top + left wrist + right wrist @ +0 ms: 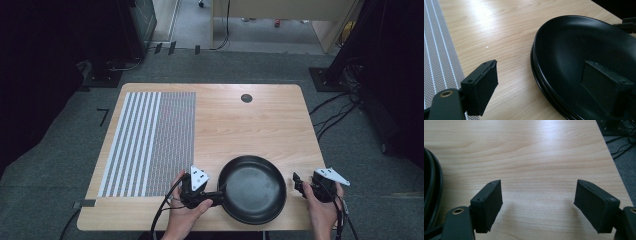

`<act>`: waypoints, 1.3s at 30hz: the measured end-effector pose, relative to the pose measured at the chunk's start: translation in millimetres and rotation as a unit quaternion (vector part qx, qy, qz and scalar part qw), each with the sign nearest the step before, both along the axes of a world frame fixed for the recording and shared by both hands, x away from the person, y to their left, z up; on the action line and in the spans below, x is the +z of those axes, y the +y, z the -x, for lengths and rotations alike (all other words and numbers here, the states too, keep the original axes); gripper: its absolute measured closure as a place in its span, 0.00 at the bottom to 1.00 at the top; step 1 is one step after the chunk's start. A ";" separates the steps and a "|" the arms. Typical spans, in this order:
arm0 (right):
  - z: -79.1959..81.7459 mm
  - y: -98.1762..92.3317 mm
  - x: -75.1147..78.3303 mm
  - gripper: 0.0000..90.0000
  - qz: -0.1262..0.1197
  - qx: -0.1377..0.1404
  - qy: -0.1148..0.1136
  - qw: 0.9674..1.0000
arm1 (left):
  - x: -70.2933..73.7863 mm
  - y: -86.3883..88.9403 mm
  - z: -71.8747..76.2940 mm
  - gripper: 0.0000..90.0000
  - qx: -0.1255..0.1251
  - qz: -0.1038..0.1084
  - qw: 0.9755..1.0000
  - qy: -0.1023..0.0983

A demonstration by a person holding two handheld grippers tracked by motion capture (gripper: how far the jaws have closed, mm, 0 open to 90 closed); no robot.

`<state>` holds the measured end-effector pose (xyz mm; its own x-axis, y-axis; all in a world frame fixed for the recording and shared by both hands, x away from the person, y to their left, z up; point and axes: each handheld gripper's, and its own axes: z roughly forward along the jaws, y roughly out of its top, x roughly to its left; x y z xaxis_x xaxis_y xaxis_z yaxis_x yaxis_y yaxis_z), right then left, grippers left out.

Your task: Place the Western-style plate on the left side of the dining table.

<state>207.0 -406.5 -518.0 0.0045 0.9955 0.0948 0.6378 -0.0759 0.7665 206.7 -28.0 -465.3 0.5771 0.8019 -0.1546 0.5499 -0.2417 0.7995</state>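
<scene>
On the wooden table [260, 120], near its front edge, your wide-open, empty left gripper [544, 85] straddles the black pan [253, 189] rim and seems ready to close; your right gripper [539, 205] gapes empty beside it.

In the right gripper view, the black pan [431, 192] was cut off by the left edge, only its rim showing. In the left gripper view, the left gripper [541, 85] hid part of the pan's inside, and the bottom edge cut its near rim.

Each black hand-held gripper [214, 195] carries a grey three-cornered plate, brass-ringed screws and trailing cables.
</scene>
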 end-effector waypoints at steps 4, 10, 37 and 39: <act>4.4 2.4 6.1 0.24 -0.002 0.004 -0.006 1.000 | -1.2 -1.1 -0.3 0.16 -0.004 -0.001 1.000 0.002; 10.4 5.0 14.2 0.24 -0.011 0.013 -0.016 1.000 | -3.8 -3.0 -2.2 0.16 -0.009 -0.001 1.000 0.012; 30.9 50.6 39.0 0.75 -0.091 0.092 -0.042 0.991 | -17.2 -4.4 -6.9 0.51 -0.028 0.010 0.998 0.046; 31.1 52.2 38.8 0.76 -0.094 0.094 -0.039 0.990 | -17.5 -4.3 -7.1 0.52 -0.028 0.011 0.998 0.048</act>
